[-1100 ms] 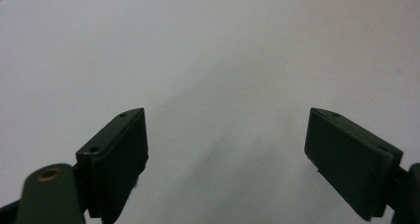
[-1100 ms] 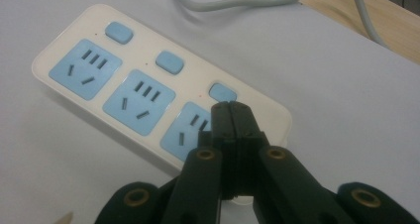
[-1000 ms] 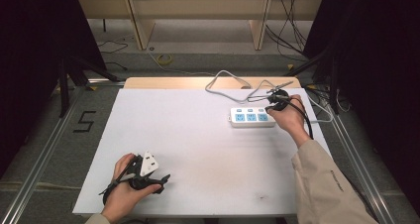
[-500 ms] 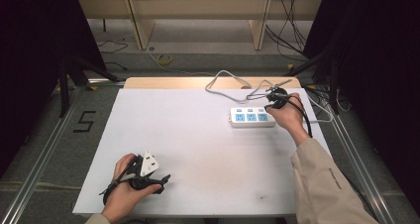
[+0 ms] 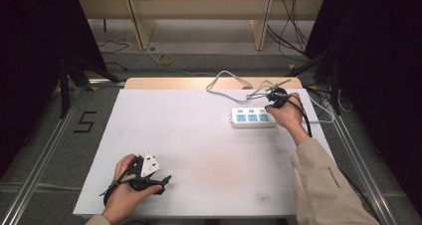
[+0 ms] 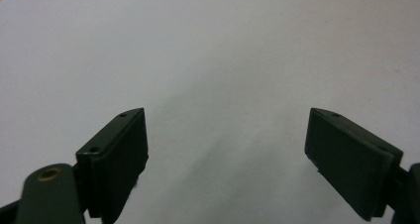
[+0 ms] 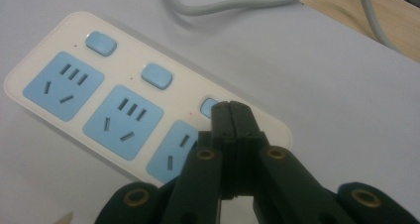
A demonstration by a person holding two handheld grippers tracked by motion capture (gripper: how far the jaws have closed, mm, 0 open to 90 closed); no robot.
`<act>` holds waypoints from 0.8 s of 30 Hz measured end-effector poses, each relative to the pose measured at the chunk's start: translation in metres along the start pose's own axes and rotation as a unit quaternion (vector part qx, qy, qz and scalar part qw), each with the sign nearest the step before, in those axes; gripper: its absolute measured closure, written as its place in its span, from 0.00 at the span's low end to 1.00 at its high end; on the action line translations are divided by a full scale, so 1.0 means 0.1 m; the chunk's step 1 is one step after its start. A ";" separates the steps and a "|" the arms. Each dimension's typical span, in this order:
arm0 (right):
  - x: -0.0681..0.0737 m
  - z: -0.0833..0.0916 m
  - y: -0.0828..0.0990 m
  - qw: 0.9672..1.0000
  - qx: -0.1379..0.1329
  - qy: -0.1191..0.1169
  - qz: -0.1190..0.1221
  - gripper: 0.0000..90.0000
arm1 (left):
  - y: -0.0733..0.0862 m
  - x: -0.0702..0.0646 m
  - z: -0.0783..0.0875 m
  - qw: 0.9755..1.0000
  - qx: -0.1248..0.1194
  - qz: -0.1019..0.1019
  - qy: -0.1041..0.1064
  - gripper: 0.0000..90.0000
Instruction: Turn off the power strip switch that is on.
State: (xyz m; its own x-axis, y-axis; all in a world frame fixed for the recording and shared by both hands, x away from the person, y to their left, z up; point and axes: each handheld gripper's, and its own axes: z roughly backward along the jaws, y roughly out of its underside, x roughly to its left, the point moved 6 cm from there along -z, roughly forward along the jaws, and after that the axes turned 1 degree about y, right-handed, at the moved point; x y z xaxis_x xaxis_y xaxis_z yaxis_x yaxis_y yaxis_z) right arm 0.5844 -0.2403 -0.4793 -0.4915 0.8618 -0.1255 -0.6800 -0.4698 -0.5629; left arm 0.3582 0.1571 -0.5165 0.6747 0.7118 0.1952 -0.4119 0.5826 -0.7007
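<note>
A: Item one, right gripper [image 7: 230,110]. Condition of jaws?
B: Pressed together, nothing between them. In the right gripper view the tips sit over the third blue switch [image 7: 209,105] of the power strip [image 7: 39,65]; whether they touch it, I cannot tell.

A: Item two, the power strip itself.
B: White body, three blue sockets, three blue switches in a row. It lies flat on the surface [image 5: 199,135], directly under and ahead of the right jaws. The two other switches and sockets lie to the left of the jaws in that view. In the high view the strip [image 5: 253,117] is just beside the right hand [image 5: 287,116].

A: Item three, cable.
B: Grey cable [image 7: 233,3], beyond the jaw tips, running off past the strip's far side toward the wooden edge [image 7: 346,11].

A: Item four, left gripper [image 6: 228,149].
B: Jaws spread wide, holding nothing. Bare white surface between and ahead of them. In the high view it [image 5: 161,181] rests low in the left hand [image 5: 124,195], well apart from the strip.
</note>
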 end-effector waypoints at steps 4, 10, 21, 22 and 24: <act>0.00 -0.02 -0.01 1.000 0.002 0.001 0.003 1.00 | 0.00 0.00 0.00 1.000 0.001 -0.001 0.000 0.18; 0.00 -0.05 -0.03 1.000 0.004 0.001 0.003 1.00 | 0.00 0.00 0.00 1.000 0.000 0.000 0.000 0.18; 0.01 -0.10 -0.08 1.000 0.007 -0.001 0.001 1.00 | 0.01 0.00 0.00 1.000 0.001 0.000 0.000 0.18; 0.01 -0.11 -0.09 1.000 0.007 0.000 0.001 1.00 | 0.00 0.00 0.00 1.000 -0.001 0.002 0.000 0.18; 0.01 -0.12 -0.10 1.000 0.008 -0.001 0.001 1.00 | 0.01 0.00 0.00 1.000 0.001 -0.001 0.000 0.18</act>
State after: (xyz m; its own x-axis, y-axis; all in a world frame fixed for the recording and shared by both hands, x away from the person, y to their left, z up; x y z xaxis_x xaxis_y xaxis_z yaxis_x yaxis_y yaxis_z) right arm 0.5970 -0.2324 -0.4838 -0.4936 0.8606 -0.1250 -0.6877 -0.4743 -0.5496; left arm 0.3582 0.1576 -0.5169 0.6750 0.7113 0.1962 -0.4129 0.5845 -0.6985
